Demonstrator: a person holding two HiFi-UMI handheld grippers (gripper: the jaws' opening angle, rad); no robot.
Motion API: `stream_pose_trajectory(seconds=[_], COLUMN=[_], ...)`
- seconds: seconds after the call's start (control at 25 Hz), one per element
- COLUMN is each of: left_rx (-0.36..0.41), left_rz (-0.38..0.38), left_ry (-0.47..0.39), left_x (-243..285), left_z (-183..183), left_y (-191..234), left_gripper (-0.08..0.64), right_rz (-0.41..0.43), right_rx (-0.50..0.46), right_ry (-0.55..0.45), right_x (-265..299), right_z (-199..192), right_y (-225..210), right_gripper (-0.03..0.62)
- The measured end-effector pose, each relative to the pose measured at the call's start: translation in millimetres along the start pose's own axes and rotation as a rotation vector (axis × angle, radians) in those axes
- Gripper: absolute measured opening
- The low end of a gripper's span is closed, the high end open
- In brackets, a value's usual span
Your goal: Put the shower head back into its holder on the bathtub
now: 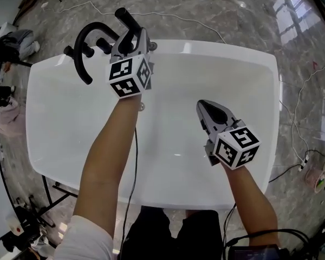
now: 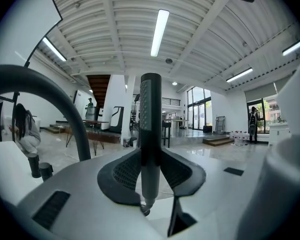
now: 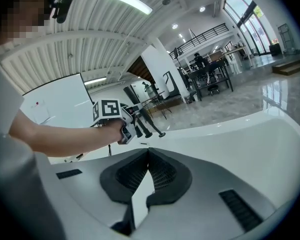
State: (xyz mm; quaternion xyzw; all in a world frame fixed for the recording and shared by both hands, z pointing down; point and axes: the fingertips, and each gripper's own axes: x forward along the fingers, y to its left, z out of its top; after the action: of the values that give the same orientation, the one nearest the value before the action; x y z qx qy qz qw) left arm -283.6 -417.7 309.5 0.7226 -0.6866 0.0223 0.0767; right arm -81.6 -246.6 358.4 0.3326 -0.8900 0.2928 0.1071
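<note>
The black shower head [image 1: 127,20] is a slim wand, standing almost upright in my left gripper [image 1: 131,41] over the far rim of the white bathtub [image 1: 216,49]. In the left gripper view the wand [image 2: 150,129] rises between the two pads, which press on it from both sides. The black arched faucet [image 1: 84,47] and its knobs stand just to the left of it on the rim. I cannot make out the holder. My right gripper [image 1: 202,106] hovers over the inside of the tub, its jaws meeting at the tips [image 3: 148,153] with nothing between them.
Around the tub is a glossy marble floor [image 1: 233,15] with white cables [image 1: 300,140] running across it. A black stand [image 1: 49,199] sits by the near left corner. From the right gripper view, the left gripper [image 3: 110,113] shows at the far rim.
</note>
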Motion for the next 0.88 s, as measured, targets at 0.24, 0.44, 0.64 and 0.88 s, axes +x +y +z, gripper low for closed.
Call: stream_pose_trajectory(seconds=[0.24, 0.44, 0.64, 0.88], left_rx=[0.073, 0.101, 0.113, 0.090], left_rz=[-0.037, -0.050, -0.052, -0.057], left_ry=[0.041, 0.088, 0.107, 0.129], left_x=[25.2, 37.0, 43.4, 49.4], left_z=[-27.4, -56.3, -75.3, -84.9], left_y=[-1.1, -3.7, 0.8, 9.6], left_gripper=[0.127, 0.127, 0.127, 0.127], right_rz=[-0.014, -0.023, -0.024, -0.031], right_rx=[0.024, 0.032, 0.021, 0.032], right_ry=[0.001, 0.014, 0.022, 0.047], right_x=[-5.3, 3.5, 4.1, 6.2], right_z=[-20.7, -36.1, -43.6, -57.6], right_y=[-8.1, -16.6, -15.1, -9.5], right_gripper=[0.012, 0.012, 0.011, 0.011])
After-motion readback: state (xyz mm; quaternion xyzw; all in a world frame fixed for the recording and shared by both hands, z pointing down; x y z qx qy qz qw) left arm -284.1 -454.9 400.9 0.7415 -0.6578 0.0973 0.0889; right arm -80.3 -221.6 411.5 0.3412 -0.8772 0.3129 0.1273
